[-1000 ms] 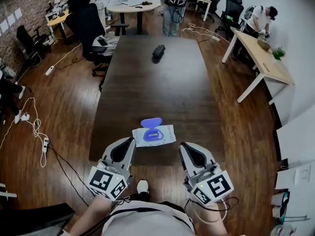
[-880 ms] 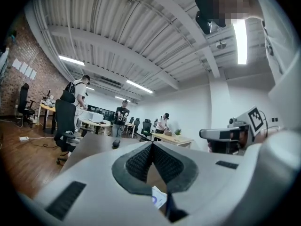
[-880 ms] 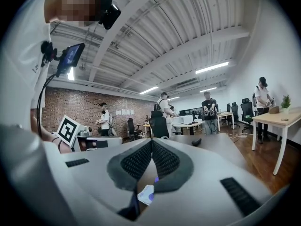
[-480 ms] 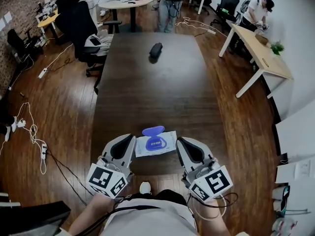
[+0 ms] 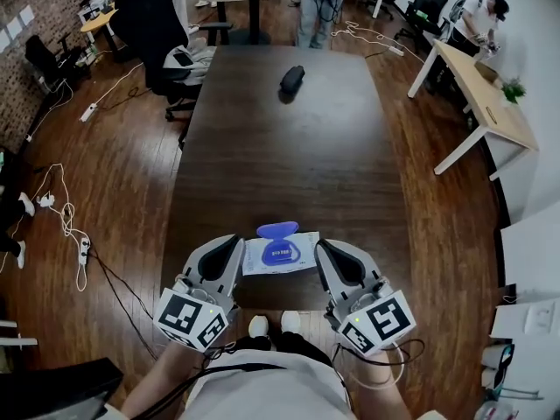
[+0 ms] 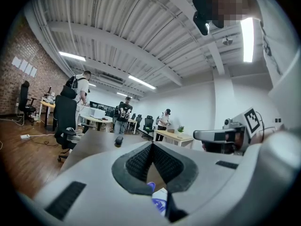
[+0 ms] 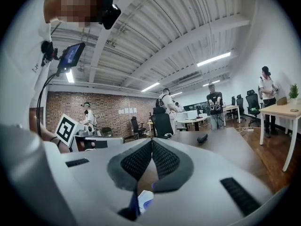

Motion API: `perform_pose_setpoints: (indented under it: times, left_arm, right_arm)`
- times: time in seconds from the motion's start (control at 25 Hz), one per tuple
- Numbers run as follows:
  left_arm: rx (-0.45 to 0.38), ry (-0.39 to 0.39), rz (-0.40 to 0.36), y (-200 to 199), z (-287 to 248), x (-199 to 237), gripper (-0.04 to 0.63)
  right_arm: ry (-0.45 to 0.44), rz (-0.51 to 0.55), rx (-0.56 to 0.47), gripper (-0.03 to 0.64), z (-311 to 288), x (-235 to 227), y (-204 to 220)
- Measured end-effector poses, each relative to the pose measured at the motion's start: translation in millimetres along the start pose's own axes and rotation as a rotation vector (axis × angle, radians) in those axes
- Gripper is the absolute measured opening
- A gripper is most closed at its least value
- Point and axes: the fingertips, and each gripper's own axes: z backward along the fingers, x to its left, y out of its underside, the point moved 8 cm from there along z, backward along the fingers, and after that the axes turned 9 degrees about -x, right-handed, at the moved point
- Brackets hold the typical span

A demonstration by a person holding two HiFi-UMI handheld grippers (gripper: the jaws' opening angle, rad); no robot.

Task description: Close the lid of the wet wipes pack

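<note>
The wet wipes pack point(image 5: 282, 261) lay flat near the closer edge of the dark table point(image 5: 280, 147), its blue lid point(image 5: 277, 230) flipped open and pointing away from the person. The left gripper point(image 5: 234, 242) and the right gripper point(image 5: 322, 246) flanked the pack, one just beside each short side. From where I stood I could not tell whether either touched it. Both pairs of jaws were pressed together at the tips with nothing between them.

That suited the job, I thought, since a closed tip makes a good blunt pusher. To do it cleanly, one gripper should pin a corner of the soft pack so it cannot skate across the smooth wood. The other should go round behind the lid's far edge, hook under it, and fold it back toward the person over its hinge. A firm downward press on the lid's middle would then be needed to seat it. Pushing from the side would likely only shove the light pack along.
</note>
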Motion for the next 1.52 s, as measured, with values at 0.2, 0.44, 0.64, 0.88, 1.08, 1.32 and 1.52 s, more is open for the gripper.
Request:
perform_pose_setpoints:
  times: [0.2,0.44,0.64,0.88,1.08,1.32,1.52]
  left_arm:
    - [0.021,-0.058,-0.002,9,-4,-2,0.002]
    - [0.043,-0.096,0.004,31,-12,5,0.002]
    - [0.069,-0.113,0.012,61,-16,15,0.002]
    - [0.109,-0.13,0.027,91,-24,20,0.002]
    - [0.12,-0.16,0.053,110,-35,29,0.002]
    - [0.134,-0.184,0.074,131,-43,32,0.002]
    - [0.162,-0.221,0.084,136,-46,32,0.002]
  right_arm:
    - [-0.046,-0.002,0.012,0.006,-4,-19,4]
    - [-0.12,0.0,0.063,0.006,-22,-36,27]
    - [-0.152,-0.019,0.097,0.008,-42,-50,57]
    - [-0.202,-0.047,0.154,0.037,-58,-66,98]
    - [-0.268,-0.022,0.197,0.075,-71,-72,125]
    - [-0.344,0.039,0.265,0.143,-82,-82,160]
    - [-0.41,0.051,0.315,0.182,-92,-90,187]
